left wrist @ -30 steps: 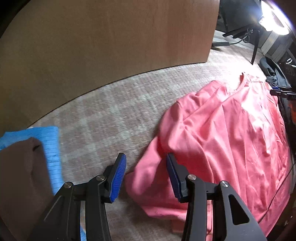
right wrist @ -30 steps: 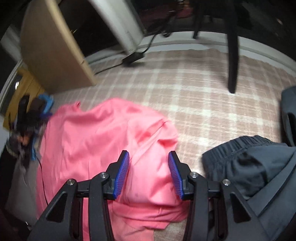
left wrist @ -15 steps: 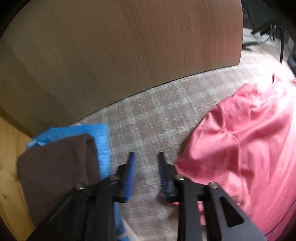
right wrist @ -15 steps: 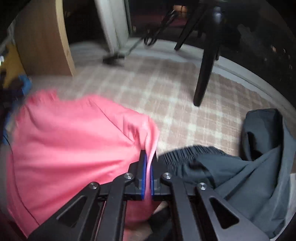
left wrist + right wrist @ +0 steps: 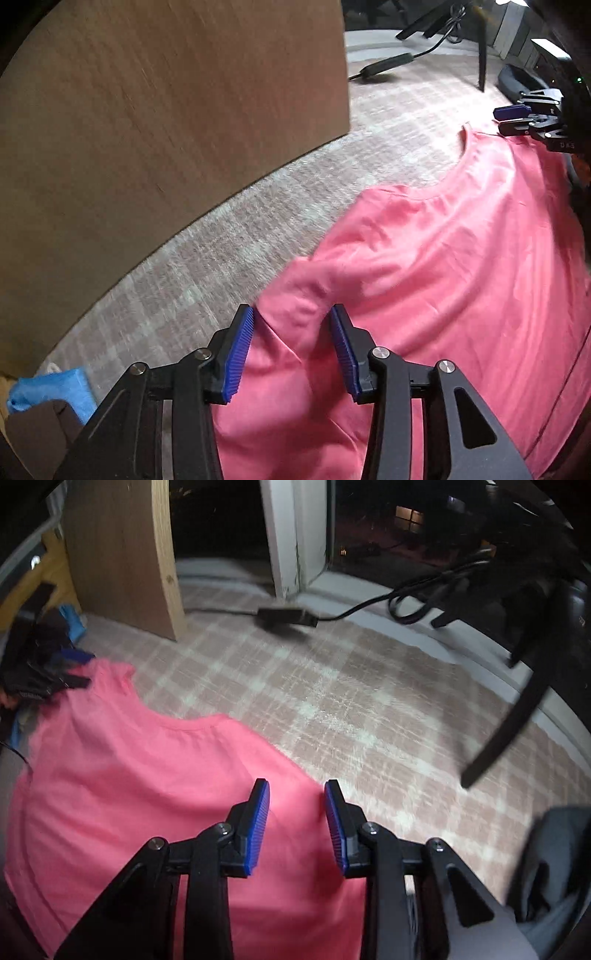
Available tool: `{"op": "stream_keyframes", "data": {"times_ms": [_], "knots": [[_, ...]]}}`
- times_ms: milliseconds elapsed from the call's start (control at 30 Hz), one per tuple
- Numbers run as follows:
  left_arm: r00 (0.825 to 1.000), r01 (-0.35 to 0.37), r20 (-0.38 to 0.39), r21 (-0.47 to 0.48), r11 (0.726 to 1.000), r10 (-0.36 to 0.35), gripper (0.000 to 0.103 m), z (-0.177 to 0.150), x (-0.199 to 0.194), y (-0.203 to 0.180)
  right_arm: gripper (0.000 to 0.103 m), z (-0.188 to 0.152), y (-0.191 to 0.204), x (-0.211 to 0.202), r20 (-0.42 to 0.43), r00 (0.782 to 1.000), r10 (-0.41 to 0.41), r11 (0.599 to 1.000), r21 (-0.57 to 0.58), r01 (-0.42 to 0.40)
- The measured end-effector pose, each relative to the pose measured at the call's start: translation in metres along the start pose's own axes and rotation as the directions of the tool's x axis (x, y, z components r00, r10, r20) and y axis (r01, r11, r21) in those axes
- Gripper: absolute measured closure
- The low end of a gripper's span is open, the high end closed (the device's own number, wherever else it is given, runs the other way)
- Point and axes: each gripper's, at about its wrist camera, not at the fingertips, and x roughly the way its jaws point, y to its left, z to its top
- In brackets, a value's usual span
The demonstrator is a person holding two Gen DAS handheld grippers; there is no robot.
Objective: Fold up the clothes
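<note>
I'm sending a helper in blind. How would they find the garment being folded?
Start at the checked rug beside the tall wooden panel. The pink T-shirt lies spread there. It is the only bright garment; the grey clothing nearby is dark.

Pink shirt (image 5: 443,280), plaid beige carpet (image 5: 351,701)

— Any writing to read here?

— Hardly. In the left wrist view the right gripper (image 5: 517,120) at the far right carries small pale letters on its black body, but they are too blurred to make out.

— And the shirt (image 5: 436,280)?

— Plain pink, no print or label showing in either view.

— The right wrist view?

— Nothing legible there either; the left gripper (image 5: 48,672) at the far left has a faint pale mark, unreadable.
</note>
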Motion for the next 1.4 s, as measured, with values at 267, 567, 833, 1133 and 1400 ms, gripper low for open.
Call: {"op": "stream_keyframes", "data": {"times_ms": [267, 567, 833, 1133, 1400], "knots": [[0.999, -0.024, 0.029, 0.032, 0.999, 0.024, 0.099, -0.010, -0.005, -0.011, 0.102, -0.003, 0.007, -0.001, 0.009, 0.998, 0.062, 0.997, -0.042, -0.061], [0.991, -0.105, 0.073, -0.066, 0.992, 0.110, 0.079, -0.024, -0.020, 0.001, 0.093, 0.003, -0.001, -0.031, 0.111, 0.986, -0.125, 0.992, 0.026, 0.122], [0.995, -0.090, 0.034, -0.130, 0.987, 0.095, 0.057, -0.061, -0.048, 0.021, 0.059, 0.052, 0.070, -0.024, 0.153, 0.983, 0.102, 0.993, -0.076, -0.091], [0.996, -0.089, -0.047, -0.241, 0.966, 0.080, 0.059, -0.080, -0.020, 0.042, 0.059, 0.104, 0.137, 0.053, 0.049, 0.970, 0.238, 0.969, -0.078, -0.233], [0.995, -0.069, 0.056, -0.197, 0.978, 0.082, 0.102, -0.079, -0.041, 0.016, 0.098, 0.092, 0.163, 0.023, 0.198, 0.960, 0.199, 0.972, -0.166, -0.167]]}}
